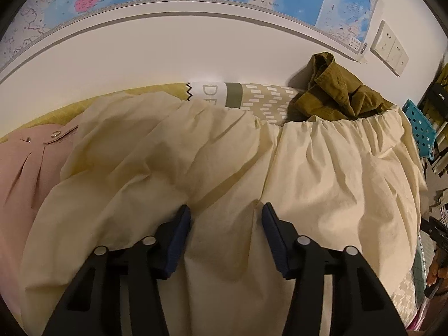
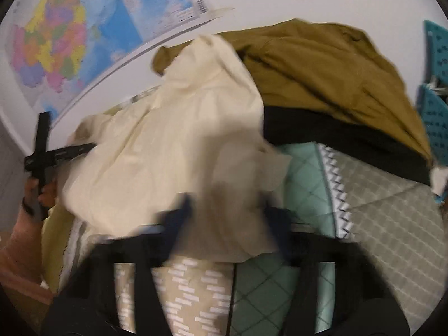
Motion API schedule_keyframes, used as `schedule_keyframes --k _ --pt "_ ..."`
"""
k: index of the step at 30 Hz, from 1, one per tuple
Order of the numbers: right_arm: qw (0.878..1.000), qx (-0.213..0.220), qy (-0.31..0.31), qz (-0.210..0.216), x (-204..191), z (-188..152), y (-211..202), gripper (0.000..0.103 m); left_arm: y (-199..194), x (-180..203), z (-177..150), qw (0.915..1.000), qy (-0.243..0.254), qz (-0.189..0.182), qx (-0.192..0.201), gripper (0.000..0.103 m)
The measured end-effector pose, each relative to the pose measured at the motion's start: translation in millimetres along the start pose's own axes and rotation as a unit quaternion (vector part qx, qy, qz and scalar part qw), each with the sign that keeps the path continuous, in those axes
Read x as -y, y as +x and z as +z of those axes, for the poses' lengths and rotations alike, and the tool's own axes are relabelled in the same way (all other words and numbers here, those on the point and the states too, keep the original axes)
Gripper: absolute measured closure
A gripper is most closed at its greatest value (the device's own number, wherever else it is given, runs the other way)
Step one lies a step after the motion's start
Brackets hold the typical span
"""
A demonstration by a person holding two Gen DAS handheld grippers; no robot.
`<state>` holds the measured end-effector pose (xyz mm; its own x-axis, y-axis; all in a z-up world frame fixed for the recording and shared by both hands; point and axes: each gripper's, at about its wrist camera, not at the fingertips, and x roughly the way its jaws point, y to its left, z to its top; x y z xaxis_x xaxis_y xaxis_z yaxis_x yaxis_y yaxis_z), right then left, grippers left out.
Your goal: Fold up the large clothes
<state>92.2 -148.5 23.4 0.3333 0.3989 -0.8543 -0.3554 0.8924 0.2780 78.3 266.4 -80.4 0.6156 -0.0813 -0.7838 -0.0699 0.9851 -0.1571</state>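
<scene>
A large cream garment (image 1: 322,173) lies crumpled over the bed, its gathered hem toward the wall. My left gripper (image 1: 226,212) points down onto it with the blue pads well apart. A ridge of cream cloth runs between them, and neither pad pinches it. In the blurred right wrist view, my right gripper (image 2: 228,210) has a bunch of the cream garment (image 2: 168,140) between its fingers. That part is lifted off the bedding and hangs over it. At the left edge a hand (image 2: 30,193) grips a black tool.
An olive jacket (image 1: 333,92) (image 2: 336,78) is heaped at the wall end of the bed. A pink garment (image 1: 19,168) lies at the left. Patterned bedding (image 2: 392,210) shows below. A teal perforated basket (image 1: 420,128) stands at the right, and a map (image 2: 84,28) covers the wall.
</scene>
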Motion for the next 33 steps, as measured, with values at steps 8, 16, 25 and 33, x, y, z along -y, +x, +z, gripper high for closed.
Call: schedule_keyframes --k 8,16,25,33 --pt "0.995 0.071 -0.004 -0.063 20 35 -51 0.099 -6 -13 -7 0.9986 -0.029 -0.044 -0.008 0.071" --pt "0.994 0.036 0.081 -0.059 45 20 -34 0.049 -81 -9 -49 0.9967 0.005 -0.042 0.07 0.042" --pt "0.974 0.009 0.168 0.152 38 -21 -60 0.019 -130 -81 -131 0.9882 -0.128 -0.026 0.08 0.02" --pt "0.954 -0.019 0.219 0.204 23 -17 2 0.01 -83 -77 -137 0.9783 -0.176 -0.103 0.04 0.02"
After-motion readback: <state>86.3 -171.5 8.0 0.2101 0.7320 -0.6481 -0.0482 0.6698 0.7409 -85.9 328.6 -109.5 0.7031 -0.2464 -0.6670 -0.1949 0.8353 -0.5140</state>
